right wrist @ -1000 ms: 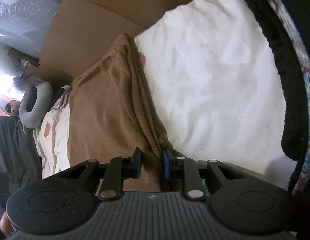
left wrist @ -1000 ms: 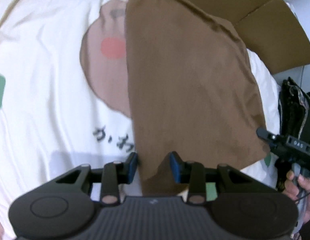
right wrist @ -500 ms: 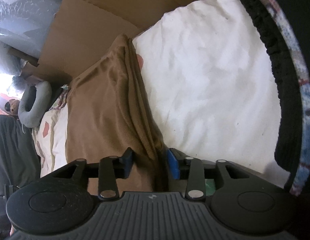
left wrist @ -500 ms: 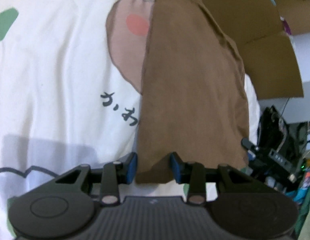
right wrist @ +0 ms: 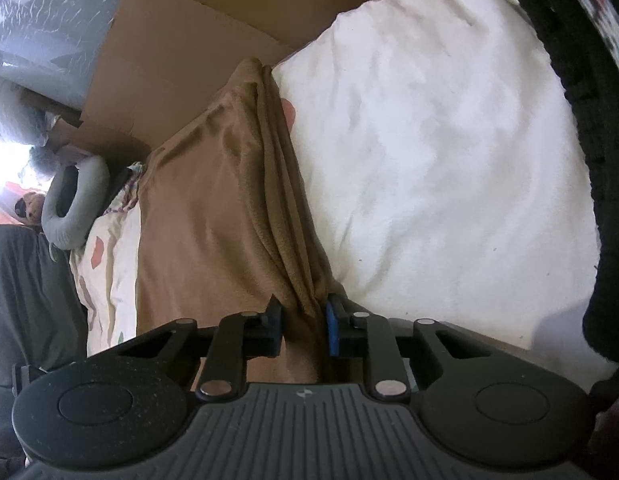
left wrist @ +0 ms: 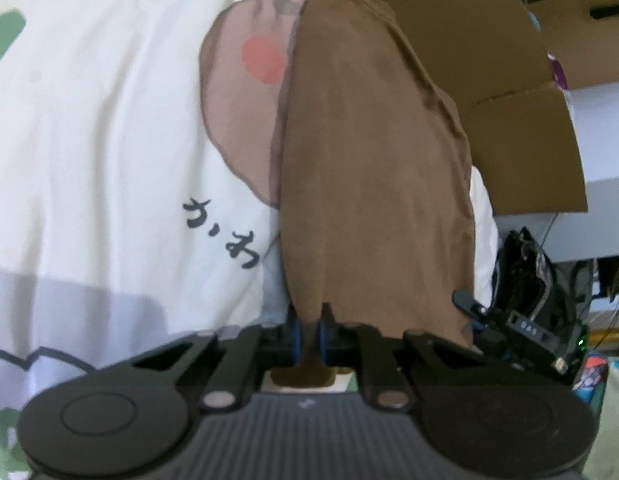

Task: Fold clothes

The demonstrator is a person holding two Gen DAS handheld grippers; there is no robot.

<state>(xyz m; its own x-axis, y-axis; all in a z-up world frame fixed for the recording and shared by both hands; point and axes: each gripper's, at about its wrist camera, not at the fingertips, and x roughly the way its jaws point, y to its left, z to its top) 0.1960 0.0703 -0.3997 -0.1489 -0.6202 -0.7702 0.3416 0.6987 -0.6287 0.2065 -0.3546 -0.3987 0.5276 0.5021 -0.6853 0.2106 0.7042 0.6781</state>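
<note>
Clearance around both views: bed open on the wide sides, blocked at the far edge.
Left wrist view: white printed sheet [left wrist: 89, 152] lies bare from 9 to 11 o'clock; cardboard [left wrist: 521, 128] walls off 1 to 2 o'clock, black gear [left wrist: 541, 280] crowds 3 o'clock. Right wrist view: white quilt [right wrist: 449, 160] free at 1 to 3 o'clock; cardboard at 11 to 12 o'clock, grey neck pillow [right wrist: 75, 204] at 9 o'clock.

Garment [left wrist: 373, 184] lies on bedsheet [left wrist: 89, 140], cardboard [left wrist: 521, 152] behind.
</note>
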